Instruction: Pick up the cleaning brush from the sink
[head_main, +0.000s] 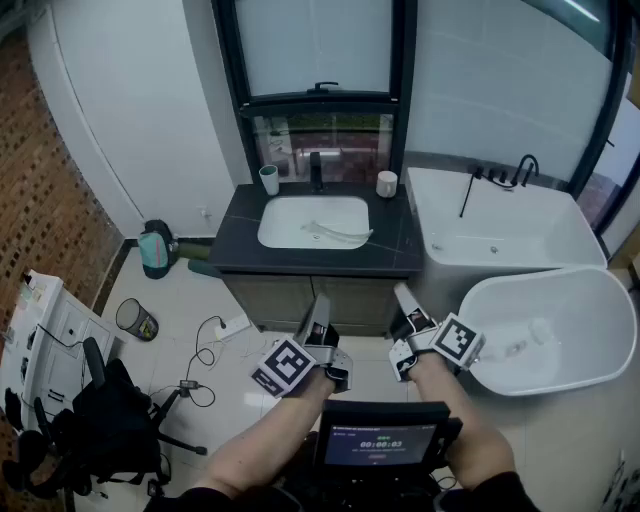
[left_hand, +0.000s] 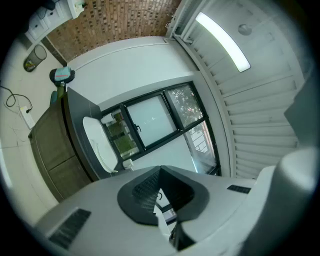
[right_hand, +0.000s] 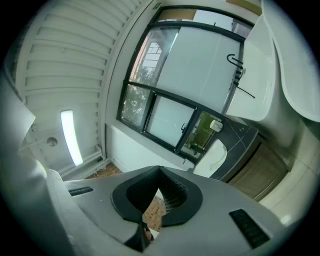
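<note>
The cleaning brush (head_main: 337, 234) lies pale and thin in the white sink (head_main: 280, 222), which is set in a dark vanity top (head_main: 232, 240) across the room. Both grippers are held low in front of the vanity cabinet, well short of the sink. My left gripper (head_main: 319, 304) points up toward the vanity with its jaws together and nothing between them. My right gripper (head_main: 403, 296) stands beside it, also shut and empty. The left gripper view shows the left gripper (left_hand: 160, 171) and the sink (left_hand: 96, 142) far off. In the right gripper view are the right gripper (right_hand: 159, 171) and the sink (right_hand: 215, 156).
A black faucet (head_main: 317, 170), a green cup (head_main: 269, 179) and a white cup (head_main: 387, 183) stand behind the sink. A rectangular bathtub (head_main: 500, 225) and a round white tub (head_main: 590, 330) fill the right. A bin (head_main: 135, 320), floor cables (head_main: 215, 335) and a black chair (head_main: 110, 420) are at left.
</note>
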